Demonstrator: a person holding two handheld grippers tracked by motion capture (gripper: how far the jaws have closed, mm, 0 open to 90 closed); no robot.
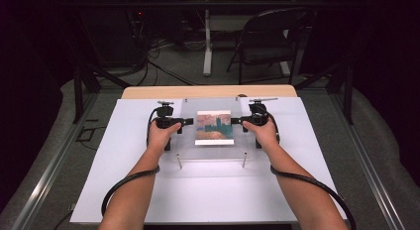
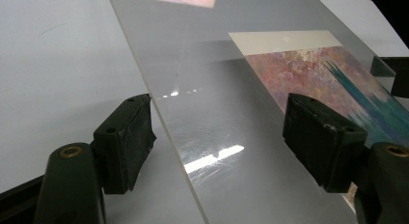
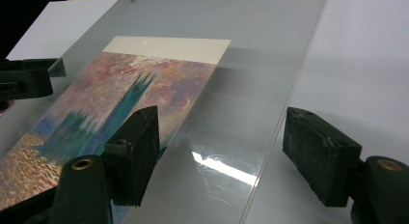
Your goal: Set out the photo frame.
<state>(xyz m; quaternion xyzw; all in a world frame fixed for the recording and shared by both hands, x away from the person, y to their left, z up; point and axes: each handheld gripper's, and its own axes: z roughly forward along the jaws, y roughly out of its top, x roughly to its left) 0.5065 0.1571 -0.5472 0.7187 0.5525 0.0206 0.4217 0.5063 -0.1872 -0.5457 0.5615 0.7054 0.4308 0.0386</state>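
A light wooden table [image 1: 208, 91] stands under a large white sheet [image 1: 208, 190] that covers nearly all of its top, leaving a bare strip of wood at the 12 o'clock edge. Toward 12 o'clock from the sheet's middle, a clear acrylic plate [image 1: 213, 151] stands on short metal posts [image 1: 179, 161], with a colourful painted print [image 1: 214, 127] under it.

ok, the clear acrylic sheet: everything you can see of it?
The acrylic sheet is a clear, rigid, square-cornered pane, glossy with fine scratches and glare. It sits raised on short metal standoff posts over the white board, a painted print showing through it. The left tongs and right tongs straddle its side edges, jaws open, pads not pressing.
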